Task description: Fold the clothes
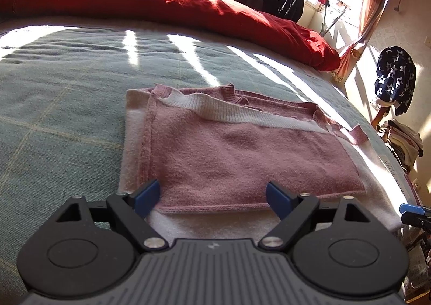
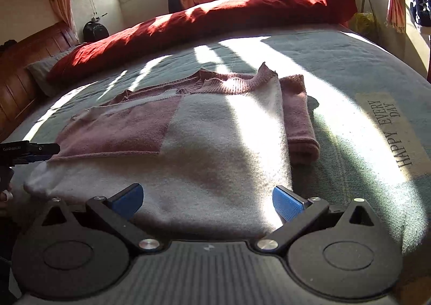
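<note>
In the left wrist view, the left gripper point(image 1: 212, 197) is hovering with its jaws spread wide and gripping nothing, just above the near edge of the pink and white knitted sweater point(image 1: 229, 148), which is lying partly folded on the grey-green checked bed blanket point(image 1: 62, 89). In the right wrist view, the right gripper point(image 2: 207, 199) is likewise hanging released over the sweater's near white hem, a pink sleeve point(image 2: 299, 121) tucked along its right side. Judging by this, a lengthwise fold is pending; both grippers would need to pinch the near hem.
</note>
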Demonstrator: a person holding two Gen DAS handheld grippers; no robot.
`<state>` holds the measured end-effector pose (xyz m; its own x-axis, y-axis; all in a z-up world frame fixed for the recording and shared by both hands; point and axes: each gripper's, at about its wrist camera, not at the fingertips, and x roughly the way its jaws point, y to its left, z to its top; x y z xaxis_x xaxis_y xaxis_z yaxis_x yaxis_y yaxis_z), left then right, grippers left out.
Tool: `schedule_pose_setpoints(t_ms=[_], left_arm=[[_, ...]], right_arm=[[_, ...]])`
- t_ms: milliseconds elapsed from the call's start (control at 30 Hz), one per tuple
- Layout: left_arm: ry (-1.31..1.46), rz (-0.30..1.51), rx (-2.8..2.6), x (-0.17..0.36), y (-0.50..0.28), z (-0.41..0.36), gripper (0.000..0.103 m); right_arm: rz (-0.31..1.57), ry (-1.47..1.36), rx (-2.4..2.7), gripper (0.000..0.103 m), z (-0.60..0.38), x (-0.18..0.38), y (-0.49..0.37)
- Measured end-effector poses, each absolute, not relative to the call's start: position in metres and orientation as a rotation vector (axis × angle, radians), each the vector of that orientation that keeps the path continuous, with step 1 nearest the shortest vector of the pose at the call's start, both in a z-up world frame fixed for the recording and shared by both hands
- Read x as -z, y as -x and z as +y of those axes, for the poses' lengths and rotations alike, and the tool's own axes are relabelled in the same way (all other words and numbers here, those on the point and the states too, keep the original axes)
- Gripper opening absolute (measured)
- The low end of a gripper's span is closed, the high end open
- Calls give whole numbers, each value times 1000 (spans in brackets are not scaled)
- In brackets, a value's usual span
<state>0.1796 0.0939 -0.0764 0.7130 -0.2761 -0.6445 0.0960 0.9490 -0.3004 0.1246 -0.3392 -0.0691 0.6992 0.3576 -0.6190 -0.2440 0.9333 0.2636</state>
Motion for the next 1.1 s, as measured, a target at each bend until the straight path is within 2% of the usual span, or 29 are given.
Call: schedule_pose_setpoints(t_ms=[200,367,500,800,867,967,1100], left_arm=[[247,758,214,76,-182,93,87],[254,758,225,77,-181,96,87],[244,769,221,76,-184,94,87],[164,744,265,52,-186,70,89],[162,748,278,55,-191,66,92],[184,811,251,74,-202,65,92],[210,800,247,70,-199,67,92]], right_arm=[[646,-115,-333,103,-329,48,-146],[714,-139,-301,103,-331,68,-185],[703,-146,-327,103,-331,76,-184],[641,-159,-310,103,-350,52,-188],[661,-175,-298,103,-353,58,-194],[720,-211,-286,103,-356,74,-203],[718,-192,-281,103,-355,84,-201]])
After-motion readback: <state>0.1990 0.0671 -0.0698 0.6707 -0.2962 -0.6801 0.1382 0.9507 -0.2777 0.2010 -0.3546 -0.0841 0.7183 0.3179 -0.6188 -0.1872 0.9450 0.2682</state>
